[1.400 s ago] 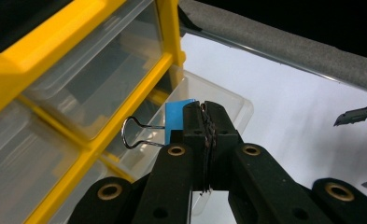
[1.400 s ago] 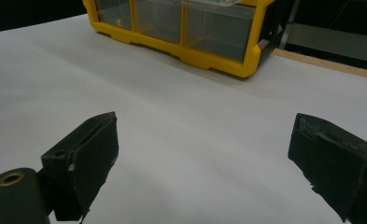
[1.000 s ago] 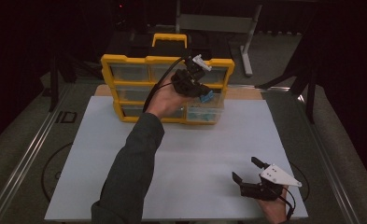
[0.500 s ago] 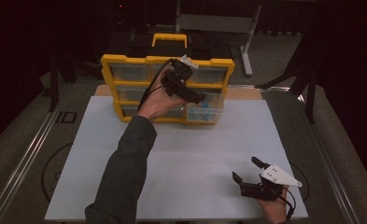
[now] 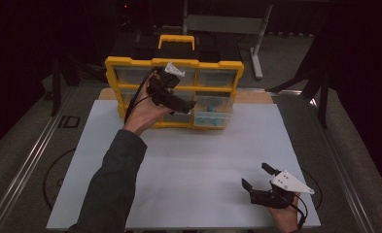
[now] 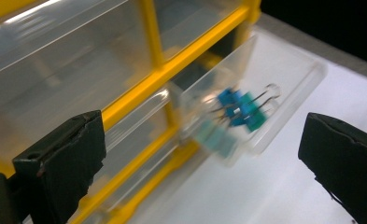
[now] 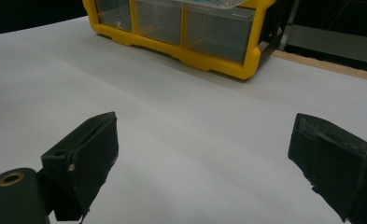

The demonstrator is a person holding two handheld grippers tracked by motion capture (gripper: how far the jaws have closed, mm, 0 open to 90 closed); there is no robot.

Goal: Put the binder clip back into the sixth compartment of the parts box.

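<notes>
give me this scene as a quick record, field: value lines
surface: white board on a table
cabinet: yellow drawer cabinet at the board's far edge
open drawer: clear drawer pulled out, right column
contents: blue and teal binder clips
left gripper: open, raised in front of the cabinet
right gripper: open, low over the board's near right corner, holding nothing

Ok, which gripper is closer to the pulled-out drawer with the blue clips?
Left. The left gripper is up at the organizer, right beside the open drawer, jaws apart. The right gripper sits far back near the front edge of the white mat, open, holding nothing.
</notes>
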